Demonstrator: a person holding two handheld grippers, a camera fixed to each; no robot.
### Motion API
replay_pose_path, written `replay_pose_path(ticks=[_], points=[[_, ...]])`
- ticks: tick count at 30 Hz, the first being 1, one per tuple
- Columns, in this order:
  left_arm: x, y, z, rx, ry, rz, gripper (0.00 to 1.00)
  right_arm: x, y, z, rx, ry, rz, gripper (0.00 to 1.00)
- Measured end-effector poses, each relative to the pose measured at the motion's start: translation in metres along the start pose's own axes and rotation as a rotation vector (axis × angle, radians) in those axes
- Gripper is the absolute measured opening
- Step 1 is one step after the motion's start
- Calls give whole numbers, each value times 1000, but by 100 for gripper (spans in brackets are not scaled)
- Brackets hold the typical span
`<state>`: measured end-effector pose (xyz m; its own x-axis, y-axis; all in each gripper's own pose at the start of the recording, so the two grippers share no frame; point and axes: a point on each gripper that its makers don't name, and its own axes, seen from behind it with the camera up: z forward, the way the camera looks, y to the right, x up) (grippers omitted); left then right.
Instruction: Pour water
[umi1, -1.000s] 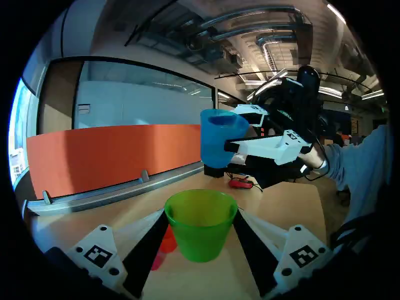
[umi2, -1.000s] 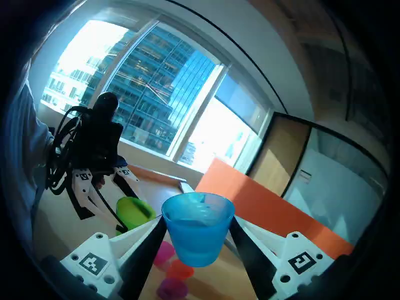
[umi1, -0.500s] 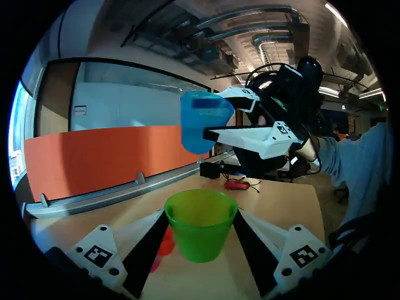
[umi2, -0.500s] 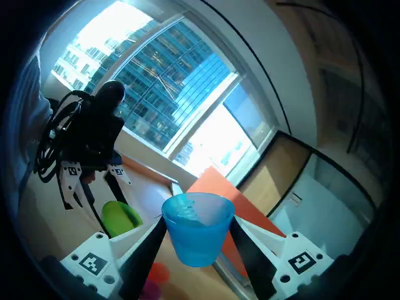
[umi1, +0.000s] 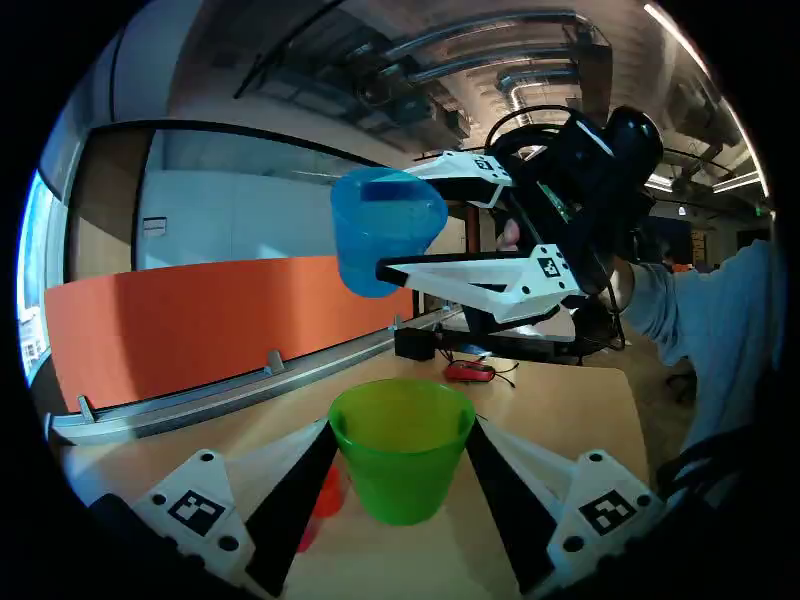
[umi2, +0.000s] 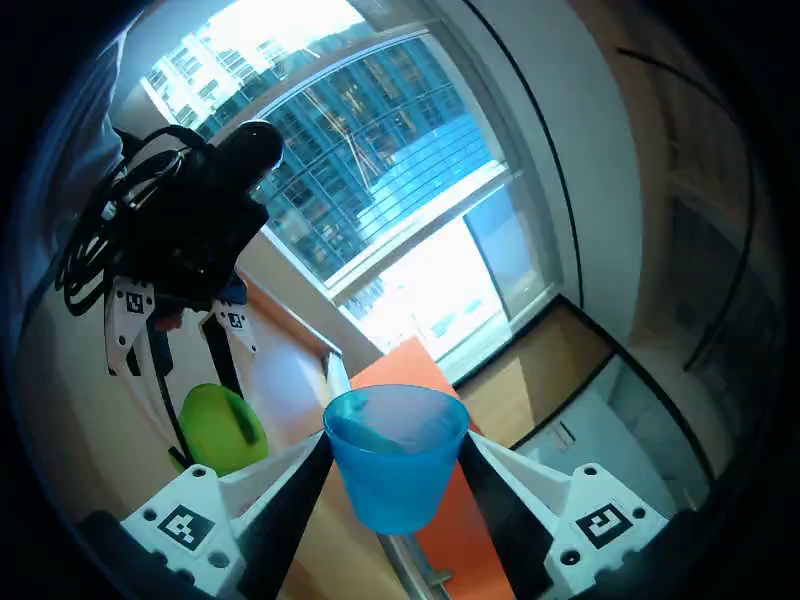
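Note:
In the left gripper view, my left gripper (umi1: 400, 470) is shut on a translucent green cup (umi1: 402, 462), held upright above the wooden table (umi1: 560, 395). Higher up and beyond it, the right gripper (umi1: 425, 225) holds a translucent blue cup (umi1: 380, 240), tipped toward the left. In the right gripper view, my right gripper (umi2: 396, 470) is shut on that blue cup (umi2: 396, 468), with water inside reaching near its rim. The green cup (umi2: 222, 428) and the left gripper (umi2: 185, 360) lie below and to the left there.
An orange panel (umi1: 200, 320) with a metal rail runs along the table's far edge. Small red and pink cups (umi1: 322, 500) sit on the table under the green cup. A red object (umi1: 468, 371) and cables lie farther back. A person's sleeve (umi1: 715, 330) is at the right.
The right gripper has lifted the blue cup up and leftward, over the green cup, and tilted it more. The green cup has stayed in place.

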<state>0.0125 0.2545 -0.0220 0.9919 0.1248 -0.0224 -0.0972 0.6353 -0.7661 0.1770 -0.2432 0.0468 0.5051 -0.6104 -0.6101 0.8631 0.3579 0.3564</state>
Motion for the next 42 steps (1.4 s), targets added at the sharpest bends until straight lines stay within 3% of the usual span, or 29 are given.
replay_pose_path(ticks=[9,42], points=[[4,5,3,-8,4,7,87,2,8,5,-15,-8,-98,89],[7,9,5,-17,7,13,87,10,28,14,-50,-14,-285,89]])
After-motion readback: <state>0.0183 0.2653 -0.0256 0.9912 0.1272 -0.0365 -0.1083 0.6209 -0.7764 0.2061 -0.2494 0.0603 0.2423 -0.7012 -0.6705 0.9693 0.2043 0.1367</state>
